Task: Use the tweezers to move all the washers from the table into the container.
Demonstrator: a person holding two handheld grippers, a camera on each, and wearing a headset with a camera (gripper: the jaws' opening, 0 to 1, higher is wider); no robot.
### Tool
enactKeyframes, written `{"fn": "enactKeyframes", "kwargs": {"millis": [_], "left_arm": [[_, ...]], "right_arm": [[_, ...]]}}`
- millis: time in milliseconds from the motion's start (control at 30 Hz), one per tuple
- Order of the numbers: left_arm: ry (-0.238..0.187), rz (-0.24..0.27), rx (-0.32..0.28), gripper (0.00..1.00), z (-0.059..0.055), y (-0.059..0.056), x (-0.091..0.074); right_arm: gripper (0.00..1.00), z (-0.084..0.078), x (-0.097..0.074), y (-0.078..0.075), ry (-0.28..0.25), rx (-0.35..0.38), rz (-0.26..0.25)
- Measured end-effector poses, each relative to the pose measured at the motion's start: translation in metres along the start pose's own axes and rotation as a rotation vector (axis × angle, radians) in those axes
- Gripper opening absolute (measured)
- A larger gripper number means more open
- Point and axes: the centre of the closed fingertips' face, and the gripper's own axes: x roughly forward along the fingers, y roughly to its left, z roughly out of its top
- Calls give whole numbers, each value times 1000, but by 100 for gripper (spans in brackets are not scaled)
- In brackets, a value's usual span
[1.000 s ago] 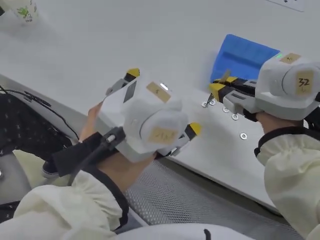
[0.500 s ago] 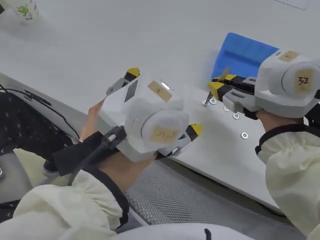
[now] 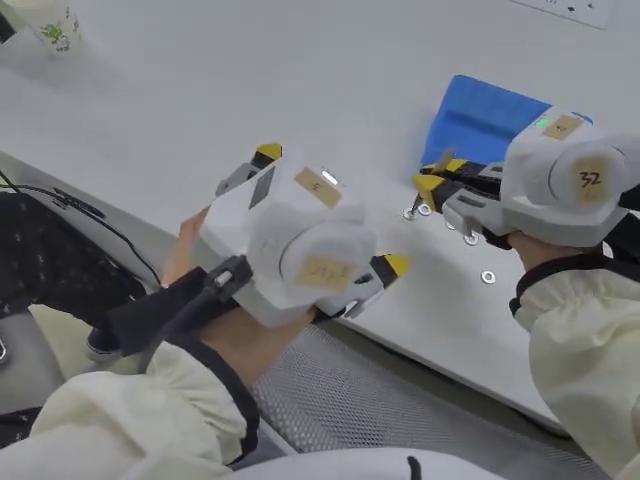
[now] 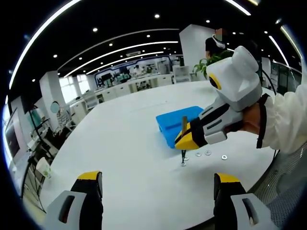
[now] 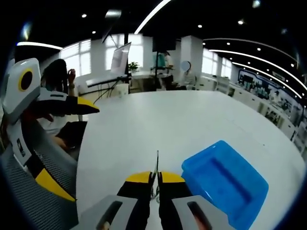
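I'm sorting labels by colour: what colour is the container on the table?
Blue. The container shows best in the right gripper view.

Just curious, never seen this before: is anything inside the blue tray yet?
In the right gripper view the blue tray looks bare inside. In the head view the right gripper, holding tweezers, hides part of it.

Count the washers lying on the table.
5: one washer at the tweezers tips, one beside it, three strung out beyond; others may be hidden.
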Motion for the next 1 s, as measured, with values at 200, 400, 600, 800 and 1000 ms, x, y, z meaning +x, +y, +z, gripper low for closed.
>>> {"fn": "enactKeyframes", "kwargs": {"millis": [200, 400, 600, 800, 1000], "left_arm": [[4, 6, 3, 99, -1, 1, 0], [11, 12, 8, 99, -2, 2, 0], [8, 17, 10, 99, -2, 2, 0], [5, 22, 10, 99, -1, 3, 0], [-7, 10, -4, 99, 1, 2, -1]], "right_arm": [[0, 1, -3, 1, 7, 26, 9], [0, 8, -11, 2, -2, 60, 11], [0, 18, -20, 2, -6, 60, 5], [0, 31, -29, -2, -22, 80, -4], [0, 36, -31, -6, -25, 92, -2]]}}
